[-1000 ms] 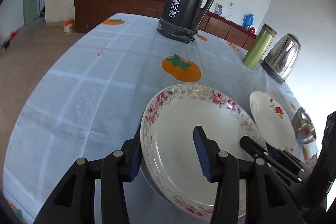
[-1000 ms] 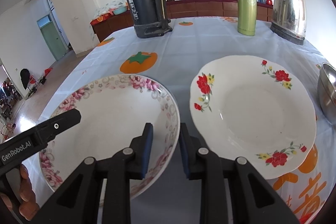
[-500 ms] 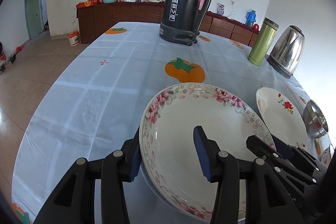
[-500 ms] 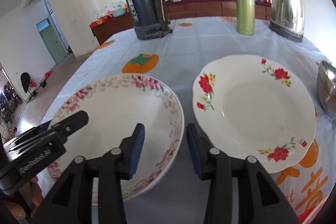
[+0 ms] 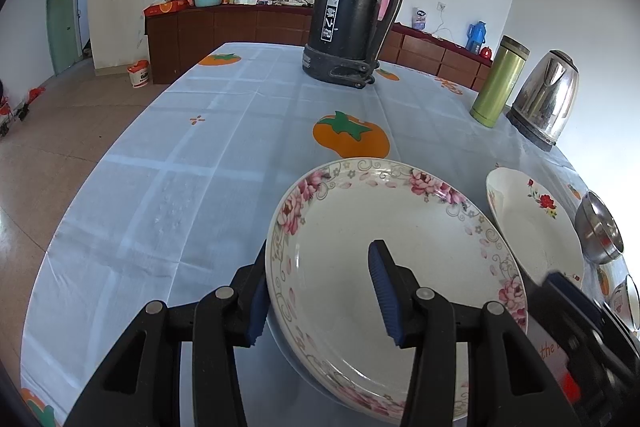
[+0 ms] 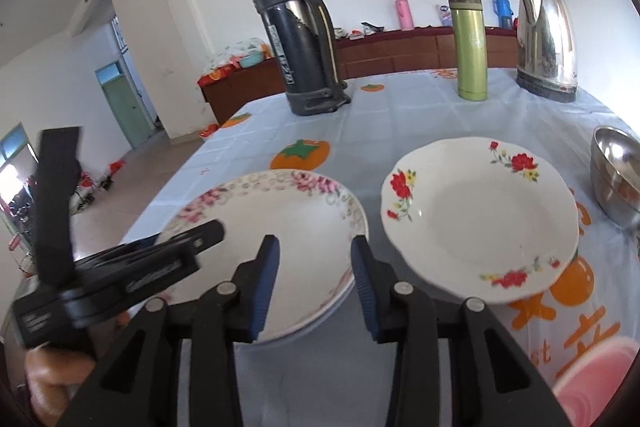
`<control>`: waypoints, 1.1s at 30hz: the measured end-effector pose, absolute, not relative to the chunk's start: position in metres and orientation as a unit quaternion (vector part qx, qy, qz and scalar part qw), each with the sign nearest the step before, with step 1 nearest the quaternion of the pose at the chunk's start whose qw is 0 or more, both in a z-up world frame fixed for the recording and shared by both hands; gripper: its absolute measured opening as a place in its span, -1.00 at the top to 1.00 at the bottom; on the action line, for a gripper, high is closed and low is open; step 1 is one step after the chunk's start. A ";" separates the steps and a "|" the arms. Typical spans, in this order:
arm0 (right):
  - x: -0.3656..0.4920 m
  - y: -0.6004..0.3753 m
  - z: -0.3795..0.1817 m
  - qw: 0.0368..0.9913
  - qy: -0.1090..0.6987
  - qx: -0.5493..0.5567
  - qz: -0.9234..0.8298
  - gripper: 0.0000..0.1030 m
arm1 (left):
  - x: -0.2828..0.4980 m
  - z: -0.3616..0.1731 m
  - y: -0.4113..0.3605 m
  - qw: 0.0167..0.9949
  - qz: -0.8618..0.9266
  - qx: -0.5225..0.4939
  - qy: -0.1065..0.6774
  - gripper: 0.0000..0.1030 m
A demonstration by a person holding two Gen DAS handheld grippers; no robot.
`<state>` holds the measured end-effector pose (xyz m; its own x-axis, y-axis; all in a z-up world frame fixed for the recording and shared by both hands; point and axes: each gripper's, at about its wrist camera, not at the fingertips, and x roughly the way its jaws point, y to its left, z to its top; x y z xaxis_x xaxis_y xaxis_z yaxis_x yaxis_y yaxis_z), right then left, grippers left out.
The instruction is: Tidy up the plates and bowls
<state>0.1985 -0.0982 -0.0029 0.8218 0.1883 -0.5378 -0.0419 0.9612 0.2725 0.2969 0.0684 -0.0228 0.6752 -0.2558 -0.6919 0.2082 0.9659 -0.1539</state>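
Note:
A white deep plate with pink flowers (image 5: 400, 227) (image 6: 280, 211) sits on the blue tablecloth. My left gripper (image 5: 320, 299) straddles its near-left rim, one blue pad against the outside edge and the other on the inside, holding it. My right gripper (image 6: 316, 287) hangs just back from the plate's right rim with its jaws closing. That rim shows in the gap, but neither pad touches it. To the right lies a white plate with red flowers (image 6: 480, 211) (image 5: 528, 227). A steel bowl (image 6: 616, 171) stands beyond it.
At the back of the table stand a tall black thermos (image 5: 352, 7), a green flask (image 6: 472, 47) and a steel kettle (image 6: 546, 39). A pink container (image 6: 600, 387) sits at the near right. The table edge (image 5: 92, 195) drops to the floor on the left.
My right gripper let go of the pink-flowered plate's right rim, opened and drew back and upward. The left gripper kept its hold in the same place.

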 end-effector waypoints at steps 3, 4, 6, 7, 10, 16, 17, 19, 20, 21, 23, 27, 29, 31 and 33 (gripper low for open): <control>0.183 -0.085 -0.002 0.942 0.300 0.119 0.091 0.34 | 0.297 -0.023 0.067 0.915 -0.125 -0.029 0.382 0.05; 0.177 -0.079 -0.002 0.940 0.302 0.117 0.107 0.34 | 0.297 -0.023 0.067 0.915 -0.125 -0.028 0.382 0.05; 0.167 -0.066 -0.001 0.939 0.302 0.100 0.132 0.34 | 0.297 -0.023 0.067 0.915 -0.125 -0.028 0.382 0.05; 0.163 -0.056 -0.001 0.939 0.302 0.082 0.143 0.35 | 0.297 -0.023 0.067 0.915 -0.126 -0.029 0.382 0.05; 0.160 -0.044 -0.007 0.929 0.320 0.079 0.171 0.61 | 0.297 -0.023 0.067 0.915 -0.125 -0.028 0.382 0.05; 0.163 -0.046 -0.021 0.913 0.343 0.111 0.192 0.61 | 0.296 -0.022 0.066 0.917 -0.124 -0.026 0.379 0.05; 0.165 -0.049 -0.023 0.910 0.346 0.120 0.193 0.61 | 0.296 -0.022 0.066 0.917 -0.124 -0.026 0.379 0.05; 0.169 -0.054 -0.024 0.908 0.349 0.134 0.189 0.56 | 0.296 -0.022 0.065 0.917 -0.123 -0.026 0.379 0.05; 0.172 -0.055 -0.024 0.907 0.350 0.141 0.189 0.56 | 0.296 -0.023 0.065 0.917 -0.123 -0.025 0.378 0.05; 0.174 -0.058 -0.025 0.904 0.352 0.153 0.190 0.56 | 0.296 -0.023 0.065 0.918 -0.122 -0.023 0.377 0.05; 0.177 -0.064 -0.026 0.901 0.352 0.170 0.189 0.56 | 0.295 -0.023 0.064 0.919 -0.122 -0.020 0.374 0.05; 0.182 -0.072 -0.027 0.895 0.355 0.197 0.184 0.56 | 0.294 -0.023 0.061 0.922 -0.118 -0.006 0.368 0.05; 0.184 -0.076 -0.029 0.891 0.356 0.215 0.183 0.58 | 0.293 -0.024 0.059 0.924 -0.114 0.004 0.364 0.05; 0.185 -0.081 -0.030 0.885 0.358 0.234 0.186 0.56 | 0.293 -0.025 0.058 0.926 -0.110 0.012 0.360 0.05; 0.186 -0.084 -0.030 0.880 0.359 0.247 0.188 0.55 | 0.292 -0.025 0.058 0.927 -0.109 0.015 0.358 0.05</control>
